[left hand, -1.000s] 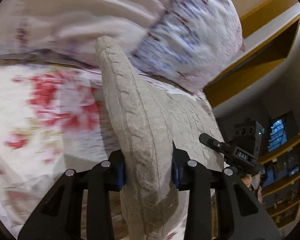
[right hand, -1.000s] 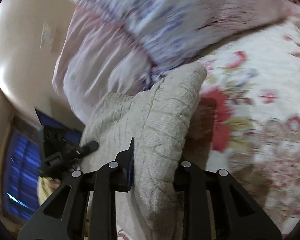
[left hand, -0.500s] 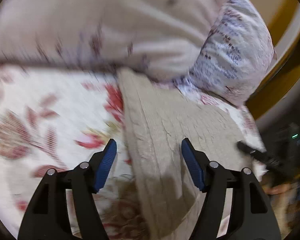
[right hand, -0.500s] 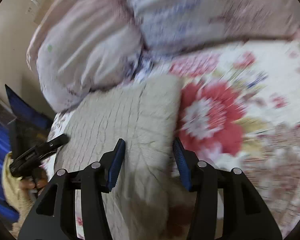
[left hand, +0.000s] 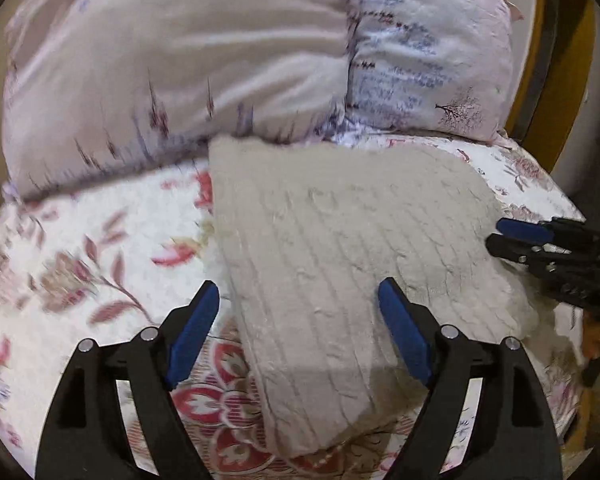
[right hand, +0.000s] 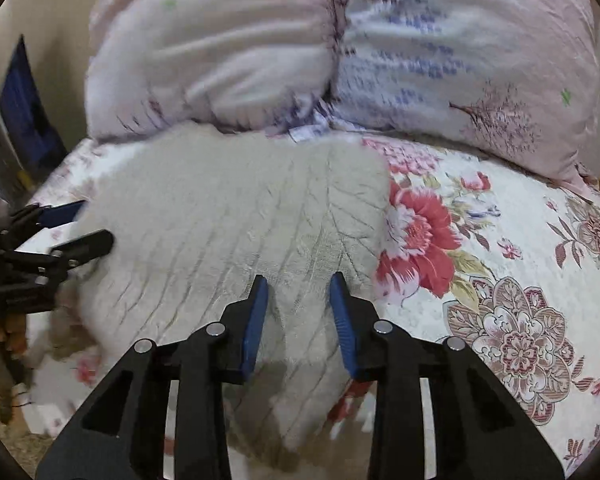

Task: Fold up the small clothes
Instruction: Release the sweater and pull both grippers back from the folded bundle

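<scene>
A beige cable-knit garment (left hand: 332,240) lies folded flat on the floral bedspread (left hand: 100,264), its far edge against the pillows. It also shows in the right wrist view (right hand: 228,232). My left gripper (left hand: 299,298) is open, its jaws wide apart above the garment's near left part, holding nothing. My right gripper (right hand: 299,294) is open with a narrower gap, above the garment's near right edge, empty. Each gripper shows in the other's view: the right one (left hand: 512,238) at the garment's right edge, the left one (right hand: 78,226) at its left edge.
Two large pale pink and lilac printed pillows (left hand: 188,64) (right hand: 460,60) stand along the far edge of the bed. A yellow wooden frame (left hand: 540,60) rises at the far right. The bed's edge falls off on the left of the right wrist view (right hand: 32,200).
Both grippers let go of the raised knit garment and opened. The garment dropped flat onto the bedspread. Both grippers pulled back toward the near side.
</scene>
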A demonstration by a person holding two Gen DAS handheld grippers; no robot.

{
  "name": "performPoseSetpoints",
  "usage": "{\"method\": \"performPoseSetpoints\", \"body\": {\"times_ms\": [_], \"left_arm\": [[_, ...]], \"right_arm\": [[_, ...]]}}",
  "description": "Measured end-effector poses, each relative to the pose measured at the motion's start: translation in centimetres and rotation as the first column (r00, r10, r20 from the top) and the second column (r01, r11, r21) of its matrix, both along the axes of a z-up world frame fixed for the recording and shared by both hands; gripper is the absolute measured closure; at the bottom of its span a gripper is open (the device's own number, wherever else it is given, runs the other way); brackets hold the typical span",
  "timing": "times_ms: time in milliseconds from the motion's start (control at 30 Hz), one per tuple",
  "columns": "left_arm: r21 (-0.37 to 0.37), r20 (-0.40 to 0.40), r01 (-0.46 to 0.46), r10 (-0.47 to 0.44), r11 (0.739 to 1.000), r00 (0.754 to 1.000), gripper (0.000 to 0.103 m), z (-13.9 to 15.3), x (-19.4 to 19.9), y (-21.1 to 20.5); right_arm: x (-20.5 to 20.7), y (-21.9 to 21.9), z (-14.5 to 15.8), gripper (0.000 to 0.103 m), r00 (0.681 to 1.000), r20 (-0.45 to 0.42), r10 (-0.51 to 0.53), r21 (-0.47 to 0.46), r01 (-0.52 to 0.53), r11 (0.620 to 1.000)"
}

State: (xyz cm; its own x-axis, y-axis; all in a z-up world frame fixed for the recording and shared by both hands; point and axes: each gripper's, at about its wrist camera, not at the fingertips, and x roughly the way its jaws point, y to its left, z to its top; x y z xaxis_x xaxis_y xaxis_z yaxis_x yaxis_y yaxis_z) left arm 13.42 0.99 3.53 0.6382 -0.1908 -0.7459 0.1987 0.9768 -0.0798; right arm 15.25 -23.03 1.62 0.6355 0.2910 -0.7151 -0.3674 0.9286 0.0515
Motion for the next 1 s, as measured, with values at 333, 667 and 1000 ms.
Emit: {"method": "performPoseSetpoints", "body": {"times_ms": [333,667,1000], "left_arm": [[-0.039,0.030,-0.015,0.016,0.999,0.999,0.017,0.1,-0.8,0.5],[-0.079,0.090,-0.078,0.085,0.994,0.992,0.002,0.5,-6.8,3.4],[-0.075,0.058,-0.149,0.153,0.986,0.986,0.002,-0.5,-8.8,3.1]], "right_arm": [[-0.5,0.4,0.9,0.063,0.999,0.035,-0.041,0.013,0.041,0.999],[-7.8,-3.2,2.1,0.011,0.978,0.141,-0.152,0.185,0.124,0.975],[-10.6,-1.9,1.7,0.004,0.939,0.218,-0.265,0.163,0.233,0.959]]}}
